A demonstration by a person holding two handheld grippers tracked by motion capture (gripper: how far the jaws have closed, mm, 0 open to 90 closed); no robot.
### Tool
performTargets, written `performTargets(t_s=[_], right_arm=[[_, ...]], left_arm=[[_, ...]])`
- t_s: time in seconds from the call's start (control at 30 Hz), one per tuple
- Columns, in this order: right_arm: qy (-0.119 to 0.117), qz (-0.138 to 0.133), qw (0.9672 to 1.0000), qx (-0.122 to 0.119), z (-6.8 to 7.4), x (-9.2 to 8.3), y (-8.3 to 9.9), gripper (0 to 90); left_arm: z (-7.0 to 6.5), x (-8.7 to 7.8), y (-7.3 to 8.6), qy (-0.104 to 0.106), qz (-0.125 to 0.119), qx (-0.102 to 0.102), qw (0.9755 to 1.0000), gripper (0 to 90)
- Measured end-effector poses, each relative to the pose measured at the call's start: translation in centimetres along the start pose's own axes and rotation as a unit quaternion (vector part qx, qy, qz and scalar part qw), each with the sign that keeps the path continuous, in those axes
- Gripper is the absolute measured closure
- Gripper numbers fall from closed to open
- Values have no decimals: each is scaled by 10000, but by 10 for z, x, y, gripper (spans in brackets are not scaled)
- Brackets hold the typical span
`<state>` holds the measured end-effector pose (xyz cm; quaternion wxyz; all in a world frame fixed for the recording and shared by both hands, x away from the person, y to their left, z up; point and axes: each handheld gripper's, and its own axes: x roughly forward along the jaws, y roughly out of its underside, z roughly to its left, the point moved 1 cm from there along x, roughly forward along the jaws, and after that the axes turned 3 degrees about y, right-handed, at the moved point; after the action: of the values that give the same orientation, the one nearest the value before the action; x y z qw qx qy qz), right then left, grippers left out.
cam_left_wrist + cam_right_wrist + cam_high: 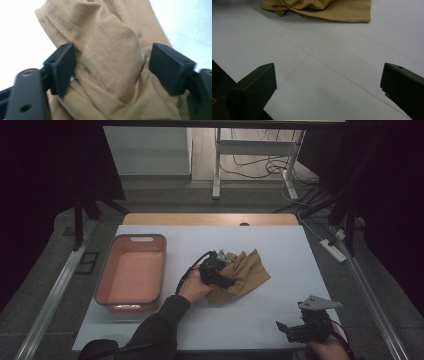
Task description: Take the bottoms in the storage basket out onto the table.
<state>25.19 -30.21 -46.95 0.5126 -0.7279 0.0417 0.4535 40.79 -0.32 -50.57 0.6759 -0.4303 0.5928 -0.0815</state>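
- High view: a crumpled tan cloth [243, 272] lies on the white table [280, 250], just right of the salmon-coloured tub [132, 272] and apart from it.
- The left gripper [220, 270] lies over the cloth's left part, with the person's left hand [194, 286] behind it on the side nearer the tub.
- The right gripper [292, 329] sits well away from the cloth, at the table's near right edge, nothing between its jaws.
- Left gripper view: the left gripper [112, 67] has its jaws standing apart with a raised fold of the cloth [110, 57] between them. The left pad lies against the fabric; the right pad stands clear of the fold. The jaws are not squeezing the cloth.
- Right gripper view: the right gripper [328, 82] is wide open over bare table [324, 75] and holds nothing. The cloth [322, 8] lies farther off, beyond the jaws, at the top of the frame.
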Motion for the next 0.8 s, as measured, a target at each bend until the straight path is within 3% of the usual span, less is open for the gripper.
performTargets(t_s=[0.13,0.27,0.43,0.8], right_arm=[[-9,4,10000,-10,0,0,0,8],[-10,15,10000,-22,0,0,0,8],[-13,32,10000,-35,0,0,0,8],[-25,37,10000,-53,1,1,0,8]], left_arm=[[0,-2,-2,189,-106,-189,9996,134],[0,-3,-3,337,-98,-214,9992,73],[-4,-6,-7,439,-84,-82,9990,0],[-4,-15,-7,508,-242,62,9984,0]])
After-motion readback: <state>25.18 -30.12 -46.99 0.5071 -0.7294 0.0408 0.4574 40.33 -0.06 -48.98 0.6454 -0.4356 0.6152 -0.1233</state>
